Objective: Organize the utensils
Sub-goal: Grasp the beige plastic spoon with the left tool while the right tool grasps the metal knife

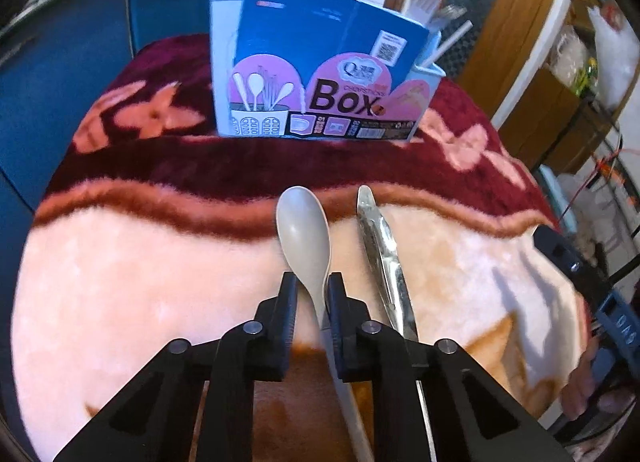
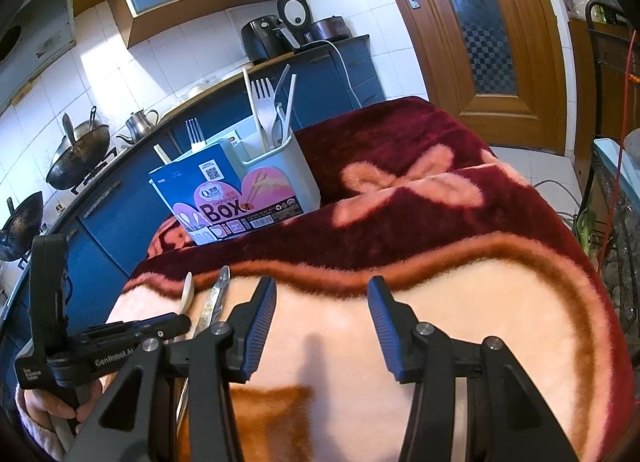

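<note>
A grey plastic spoon [image 1: 304, 222] lies on the pink and maroon blanket [image 1: 120, 262], bowl pointing away. My left gripper [image 1: 313, 294] is shut on its neck, one pad on each side. Just right of the spoon lies a silver metal utensil [image 1: 384, 254]. A pale utensil holder [image 1: 320, 102] wrapped in a blue "Box" card stands at the far side with forks and sticks in it. In the right wrist view the spoon [image 2: 187, 294], the metal utensil [image 2: 216, 298] and the left gripper [image 2: 182, 320] sit at the left. My right gripper [image 2: 322, 294] hangs open over bare blanket, nothing between its fingers. The holder [image 2: 276, 166] stands beyond.
A person's hand [image 2: 52, 402] holds the left gripper's handle. Behind the table runs a blue kitchen counter with woks [image 2: 76, 158] and a kettle [image 2: 140, 122]. A wooden door [image 2: 480, 22] and a wire rack [image 2: 616, 222] stand to the right past the blanket's edge.
</note>
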`<state>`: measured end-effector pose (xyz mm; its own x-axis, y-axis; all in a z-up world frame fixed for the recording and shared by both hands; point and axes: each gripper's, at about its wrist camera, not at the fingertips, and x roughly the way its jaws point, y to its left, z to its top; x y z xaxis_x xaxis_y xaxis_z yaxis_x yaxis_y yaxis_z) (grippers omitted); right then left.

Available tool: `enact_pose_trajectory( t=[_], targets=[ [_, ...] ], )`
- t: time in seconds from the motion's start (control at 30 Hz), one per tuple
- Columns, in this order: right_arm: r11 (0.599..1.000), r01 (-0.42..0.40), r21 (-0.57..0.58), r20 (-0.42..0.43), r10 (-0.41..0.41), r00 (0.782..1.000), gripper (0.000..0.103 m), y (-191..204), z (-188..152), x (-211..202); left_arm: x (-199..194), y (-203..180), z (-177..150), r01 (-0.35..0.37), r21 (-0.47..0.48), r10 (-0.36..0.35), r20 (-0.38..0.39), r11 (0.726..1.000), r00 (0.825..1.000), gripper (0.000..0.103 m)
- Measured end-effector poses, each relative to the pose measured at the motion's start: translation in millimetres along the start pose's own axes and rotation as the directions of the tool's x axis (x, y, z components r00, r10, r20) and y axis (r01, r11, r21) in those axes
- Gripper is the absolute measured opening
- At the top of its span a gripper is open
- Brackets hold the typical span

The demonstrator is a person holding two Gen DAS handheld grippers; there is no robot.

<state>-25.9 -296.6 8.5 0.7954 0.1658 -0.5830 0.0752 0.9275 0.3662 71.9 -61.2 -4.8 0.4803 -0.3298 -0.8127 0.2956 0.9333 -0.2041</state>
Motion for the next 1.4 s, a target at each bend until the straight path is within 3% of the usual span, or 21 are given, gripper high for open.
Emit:
enact_pose_trajectory(
  t=[0.33, 0.5, 0.77, 0.93, 1.2, 1.4],
  targets=[
    [0.999, 0.018, -0.034, -0.023, -0.019, 1.000, 0.051, 16.1, 0.0, 0.1, -31.9, 25.9, -3.9, 0.026, -0.060, -0.017, 0.145, 0.998, 0.989, 0.010],
    [0.998, 0.020, -0.062, -0.050, -0.023, 0.998, 0.051, 29.7, -0.1, 3.0, -51.7, 38.2, -6.8, 0.011, -0.062, 0.004, 0.246, 0.998, 0.969, 0.009],
    [0.998, -0.003, -0.069, -0.159, -0.008, 0.987, 0.052, 53.6, -6.7, 21.1, -69.3, 53.3, -11.0, -0.012, -0.058, 0.030, 0.338, 0.998, 0.941, 0.007],
    [0.996, -0.011, -0.092, -0.220, -0.010, 0.976, 0.052, 72.1, -15.2, 33.3, -77.2, 61.8, -13.4, -0.034, -0.062, 0.055, 0.375, 0.997, 0.925, 0.007],
    [0.988, -0.013, -0.153, -0.292, -0.033, 0.956, 0.052, 100.2, -23.7, 51.6, -79.5, 74.4, -18.4, -0.022, -0.093, 0.057, 0.386, 0.995, 0.921, 0.006],
    [0.977, 0.026, -0.213, -0.320, -0.095, 0.943, 0.052, 112.7, -22.7, 67.5, -79.3, 73.3, -20.2, -0.006, -0.086, 0.040, 0.397, 0.996, 0.917, 0.006]
  ],
)
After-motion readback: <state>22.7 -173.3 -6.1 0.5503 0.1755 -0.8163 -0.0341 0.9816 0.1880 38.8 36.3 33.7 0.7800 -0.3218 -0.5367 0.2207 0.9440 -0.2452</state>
